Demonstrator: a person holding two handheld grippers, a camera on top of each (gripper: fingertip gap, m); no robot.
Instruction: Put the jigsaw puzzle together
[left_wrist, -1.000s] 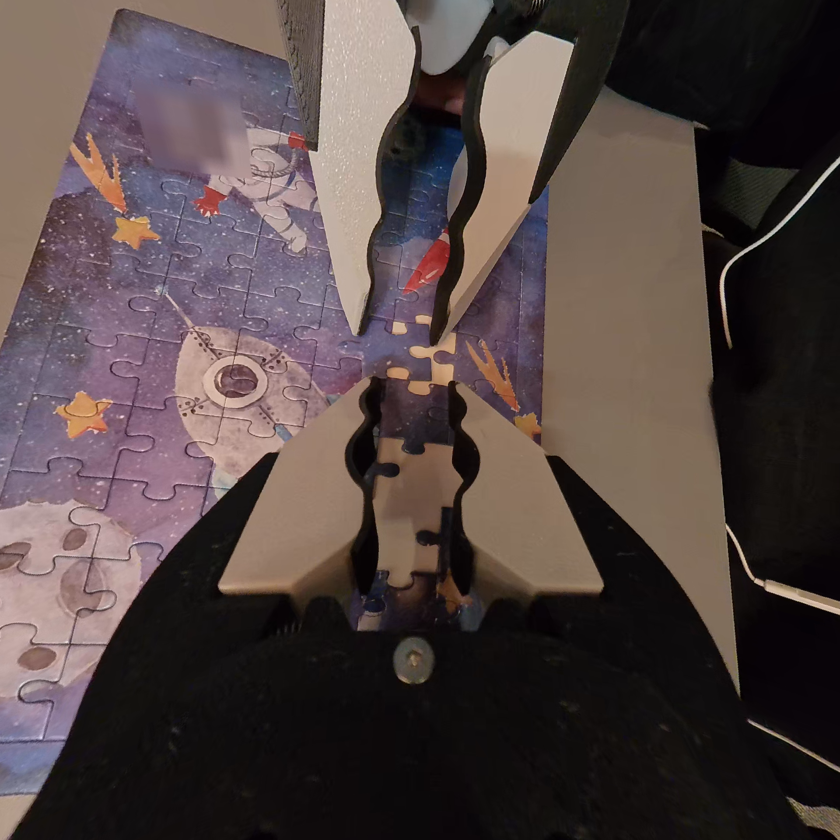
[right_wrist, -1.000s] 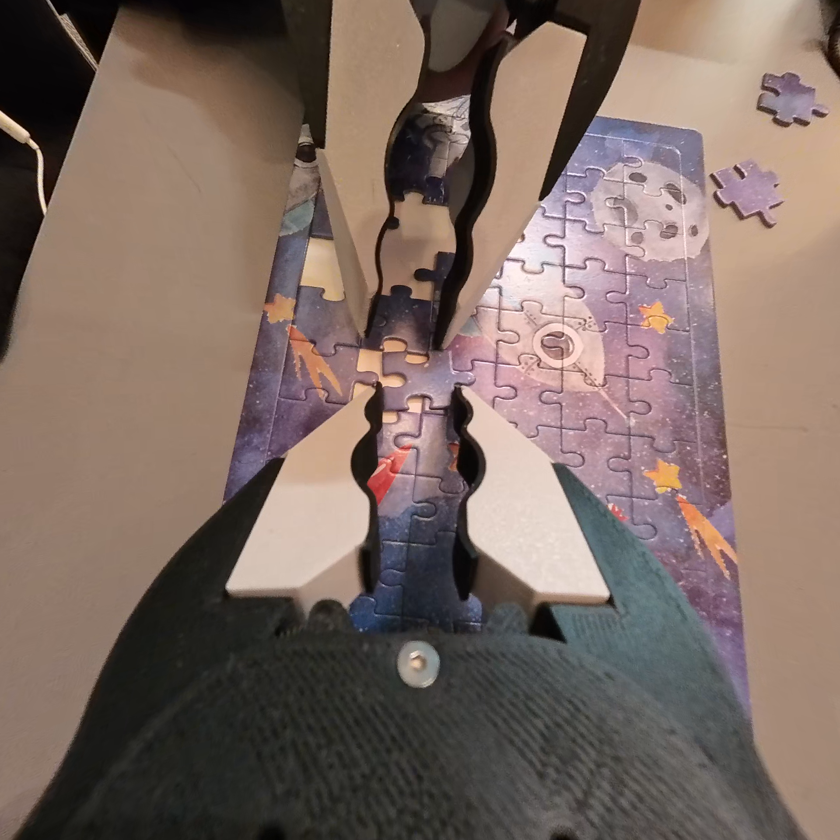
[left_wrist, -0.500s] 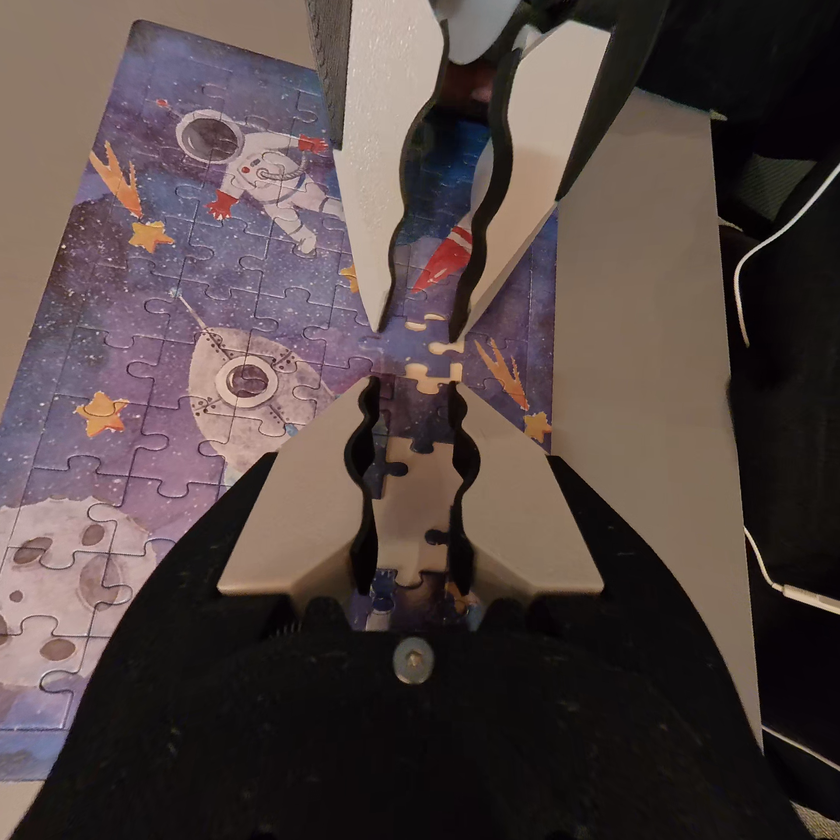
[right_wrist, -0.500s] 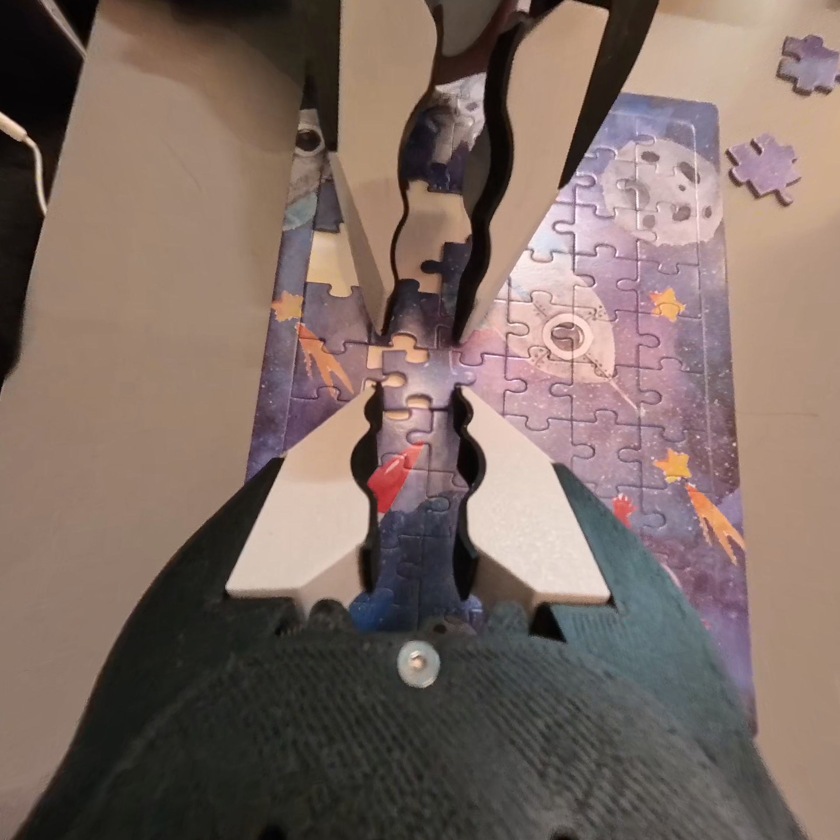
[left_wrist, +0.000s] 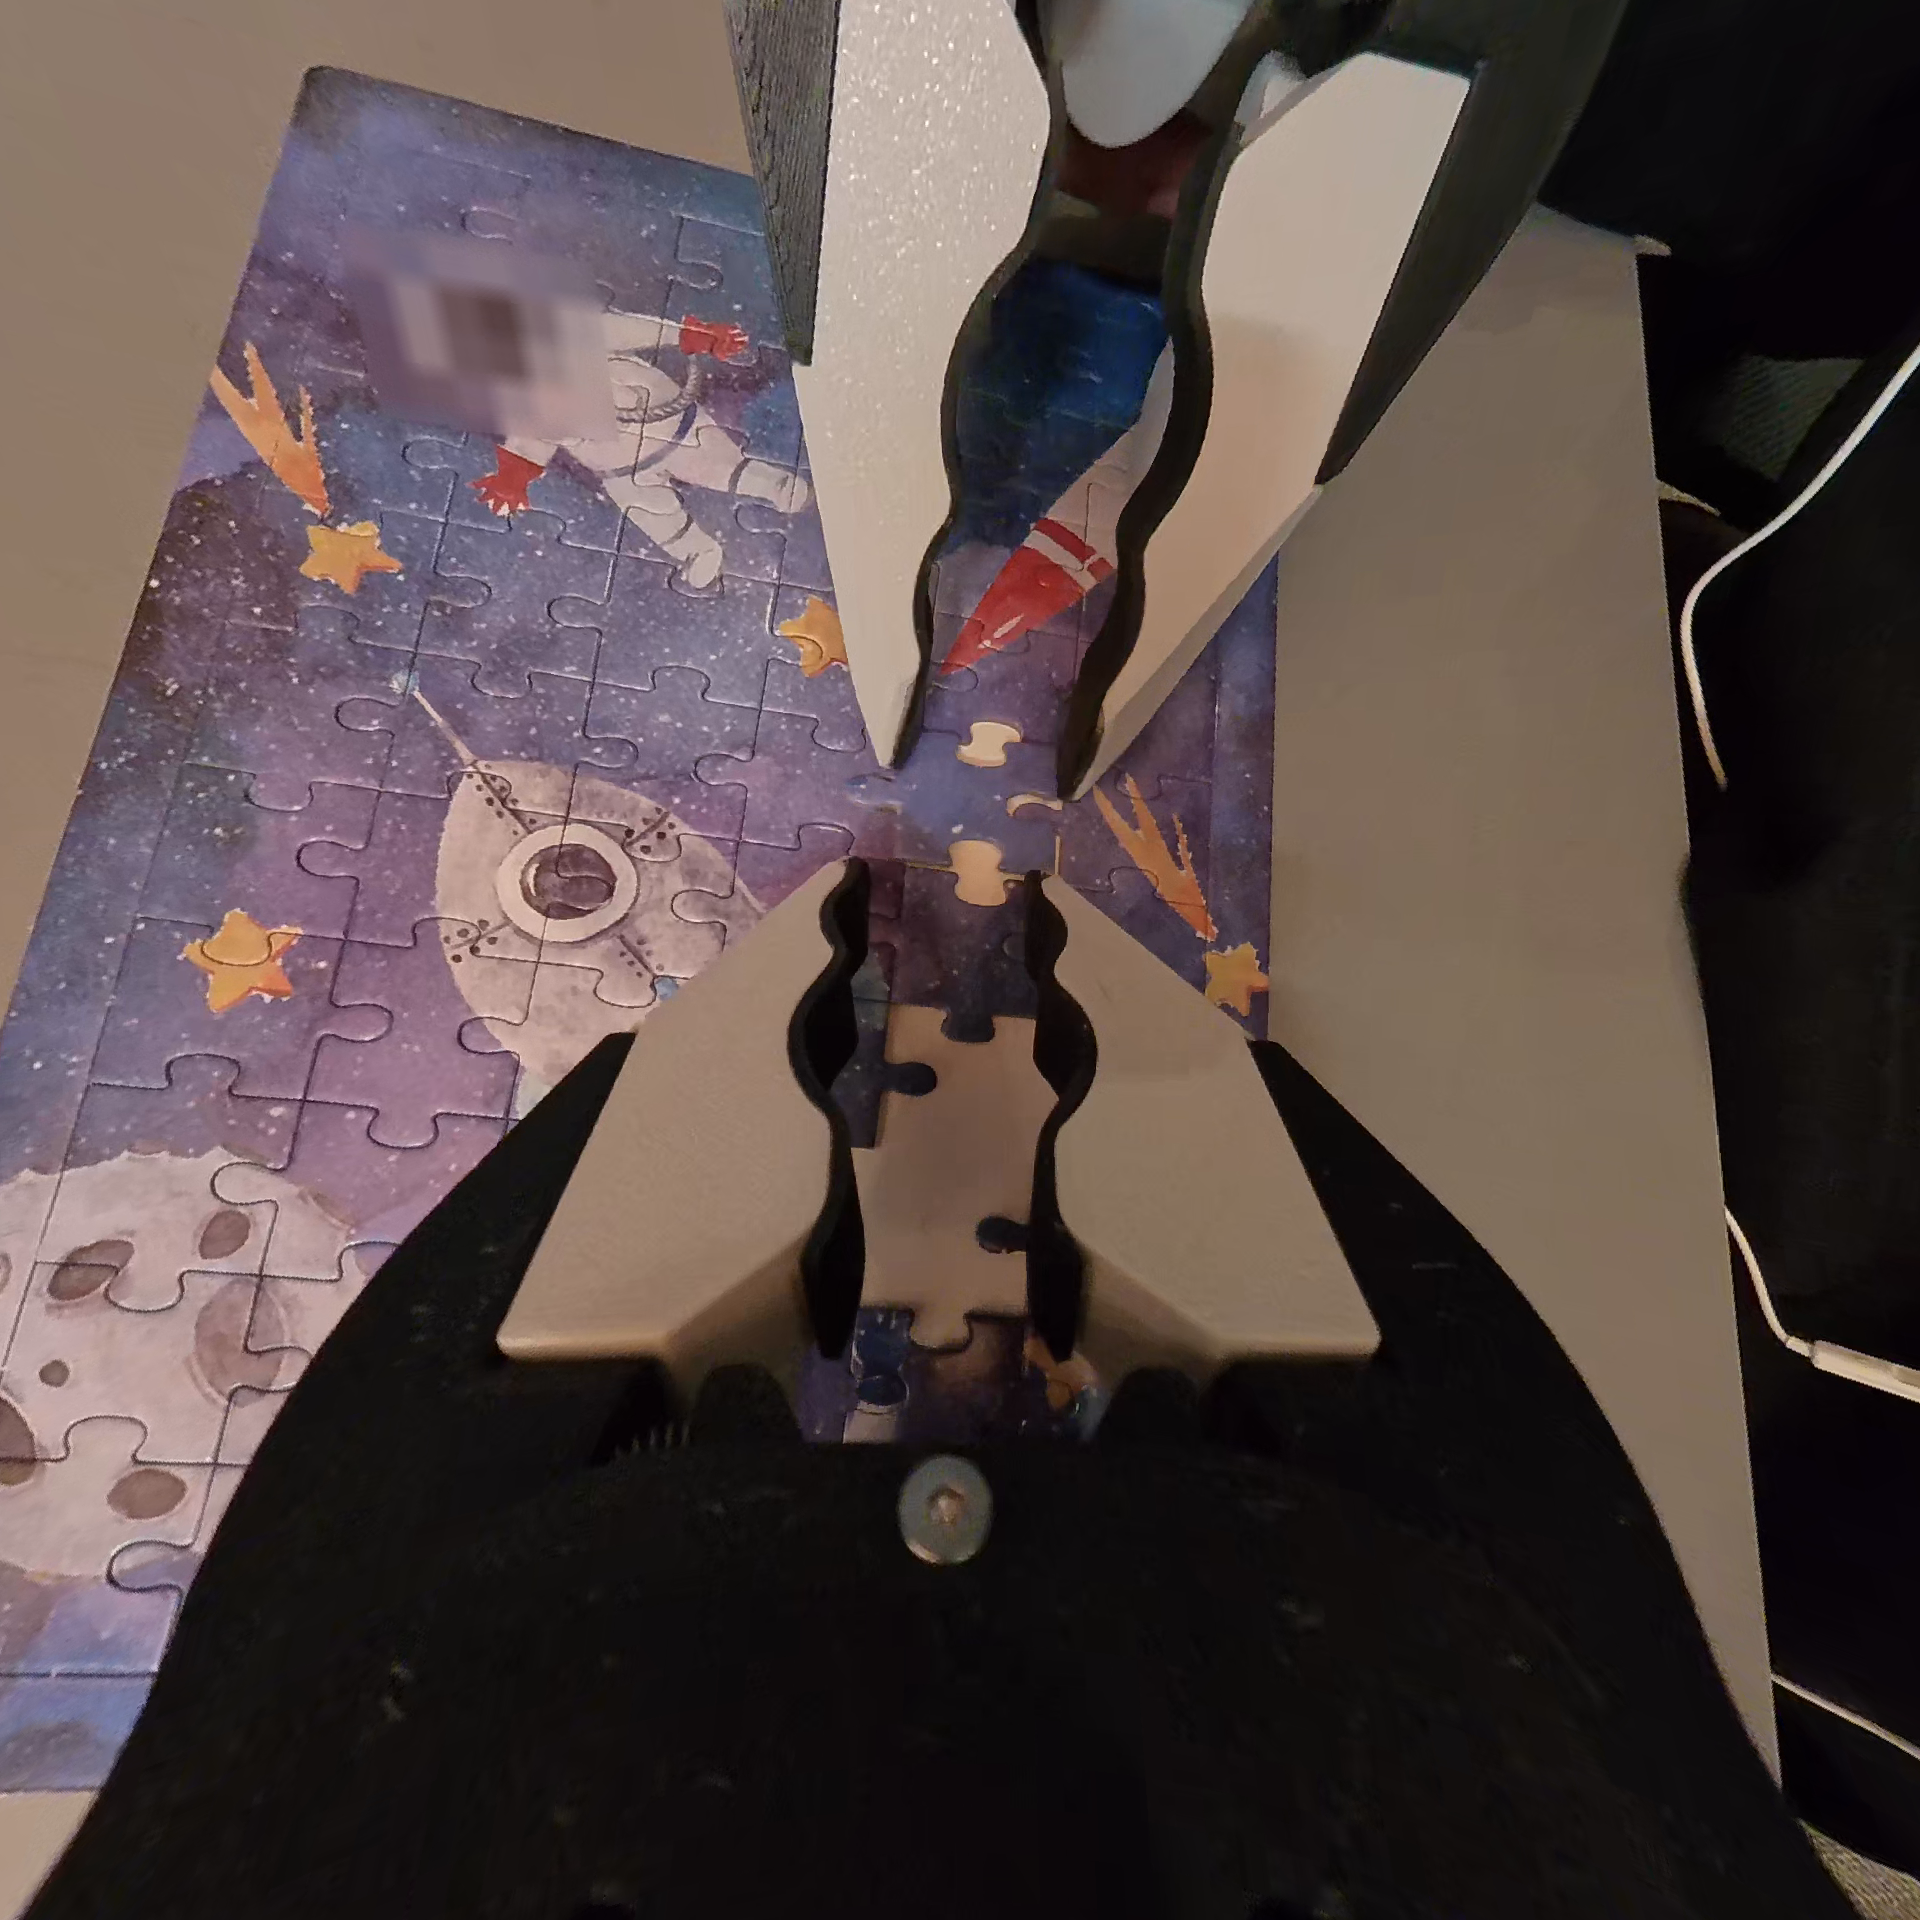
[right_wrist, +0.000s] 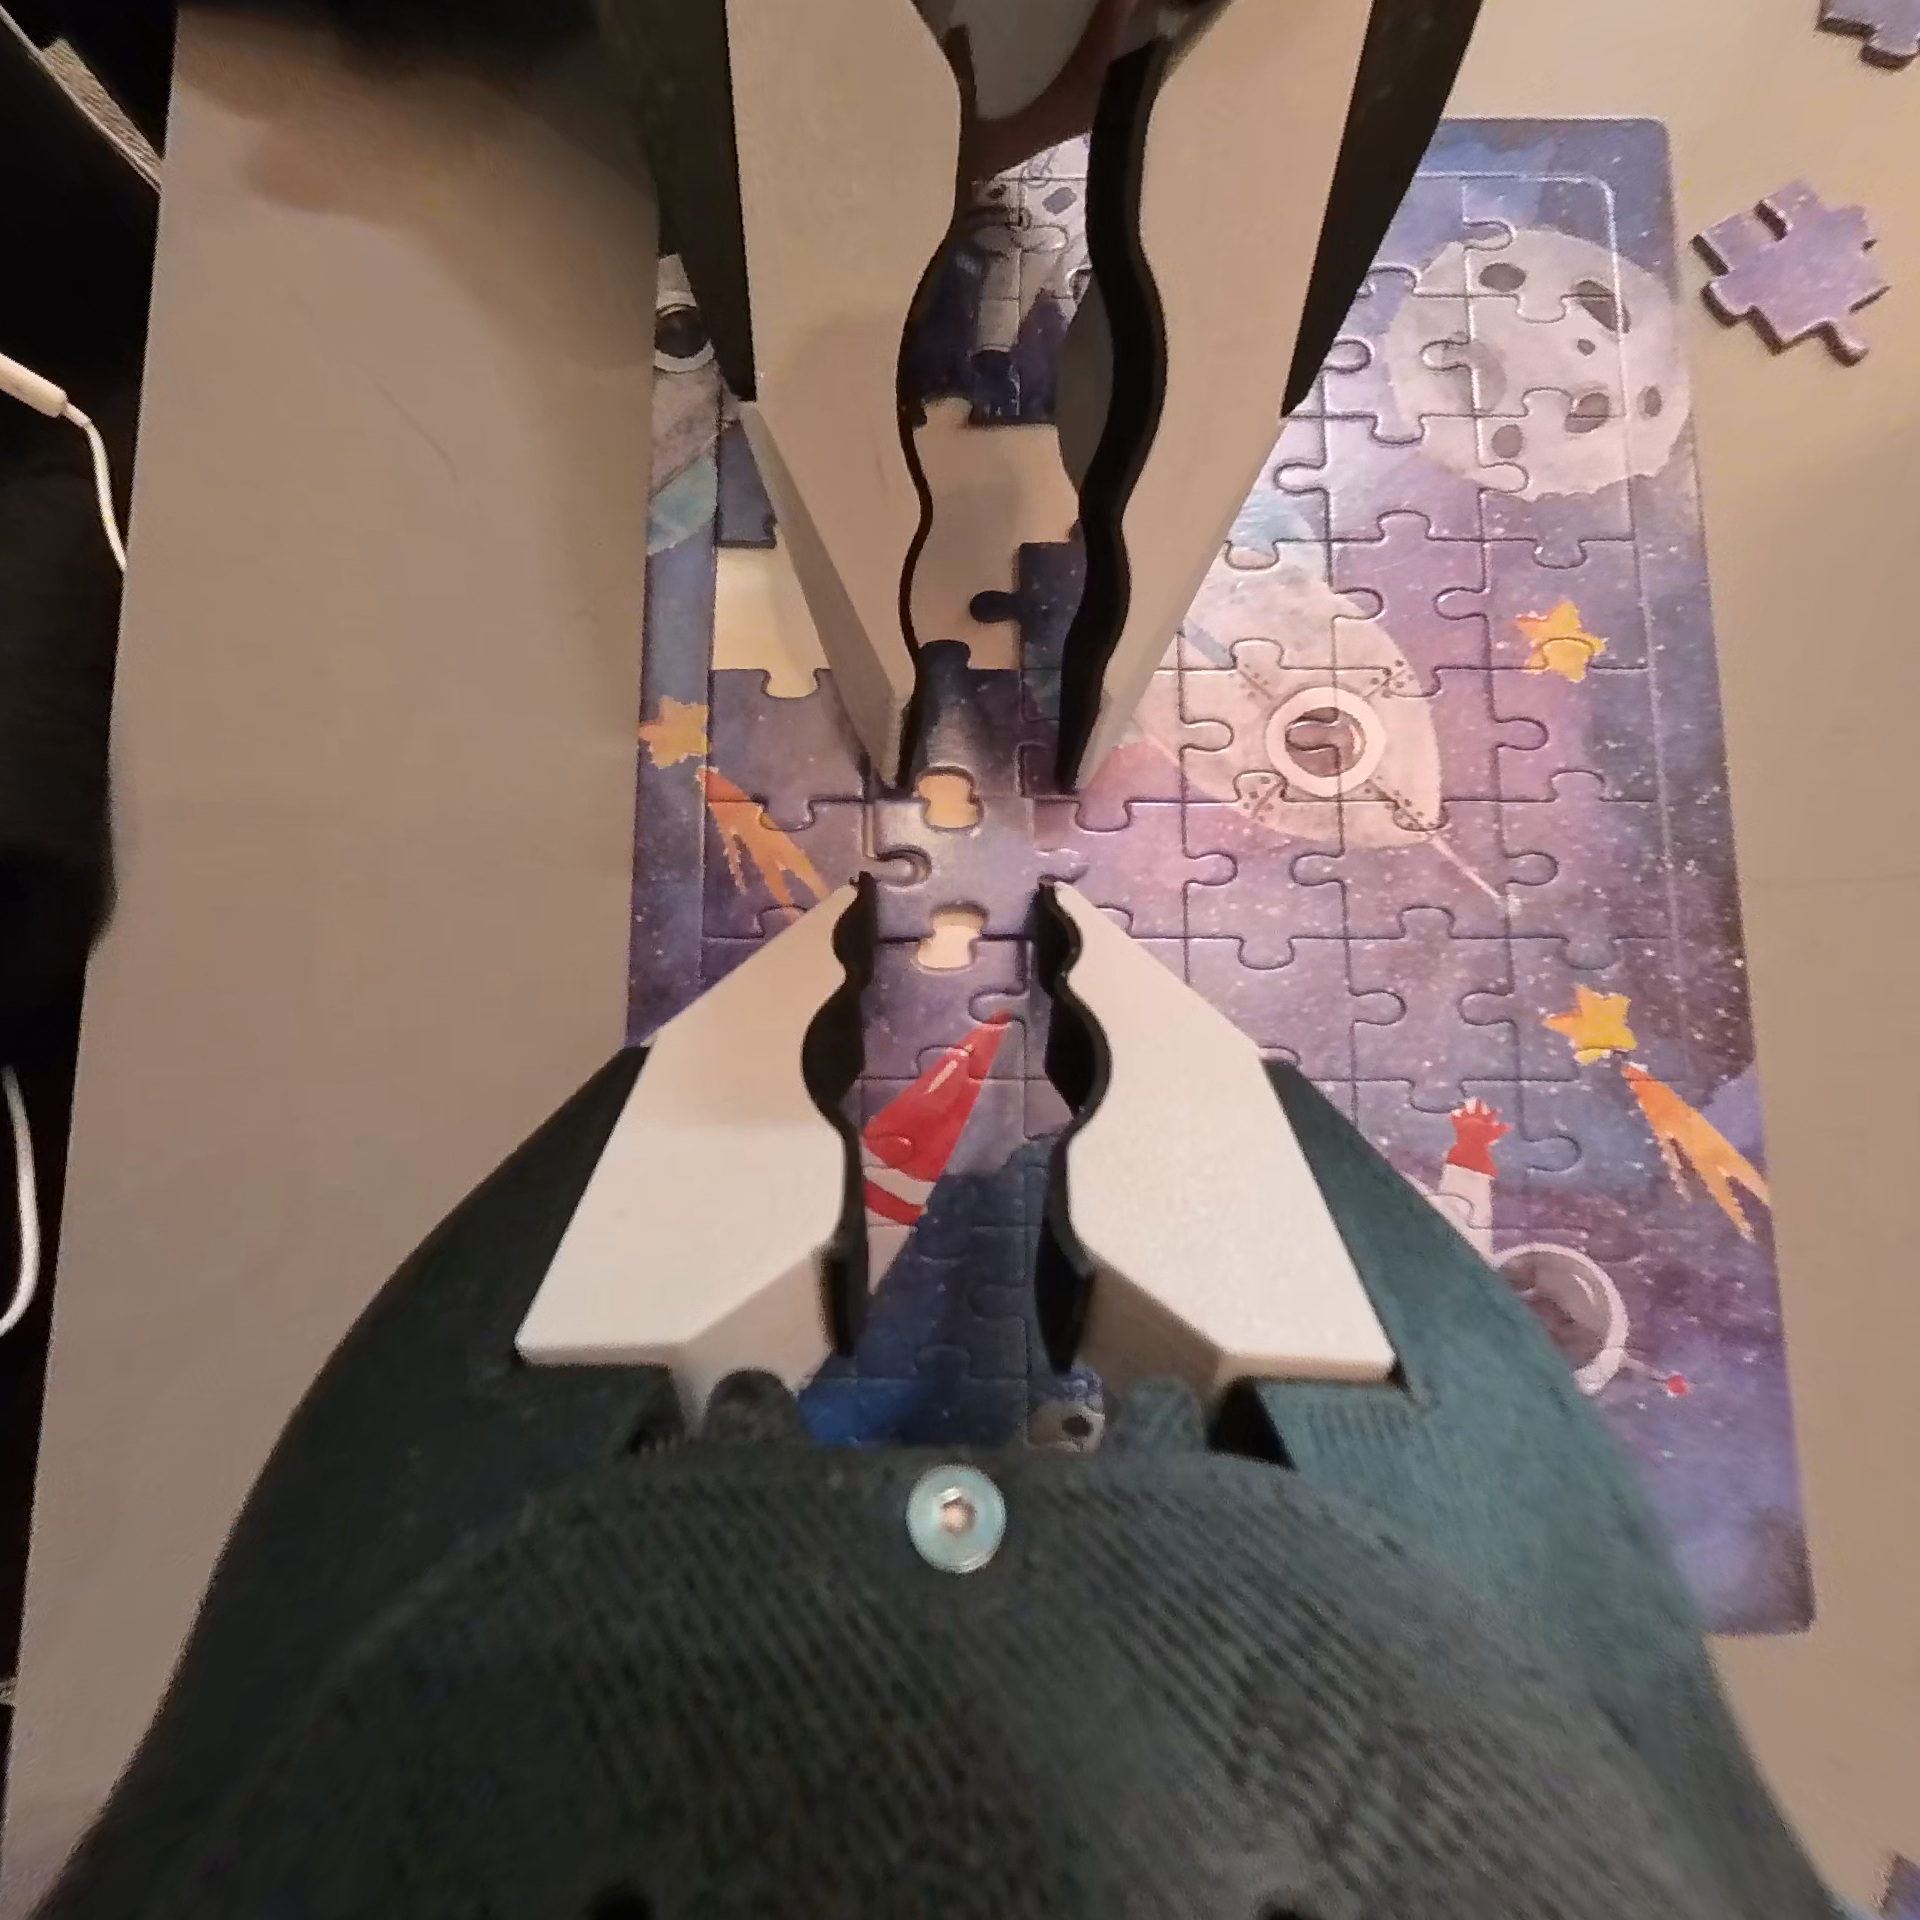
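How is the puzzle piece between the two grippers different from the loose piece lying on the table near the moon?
The middle piece sits inside the puzzle, with cream gaps at its edges; the loose piece lies on the table outside. The left gripper and right gripper tips frame the middle piece; nothing touches the loose piece. The middle piece looks darker, the loose piece paler. Both are purple with knobs.

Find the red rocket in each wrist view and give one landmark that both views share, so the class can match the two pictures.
Left wrist view: the red rocket is in the upper middle, between the far gripper's fingers.
Right wrist view: the red rocket is just below centre, between this view's own fingers.
Shared landmark: the grey spaceship with a round window, at and.
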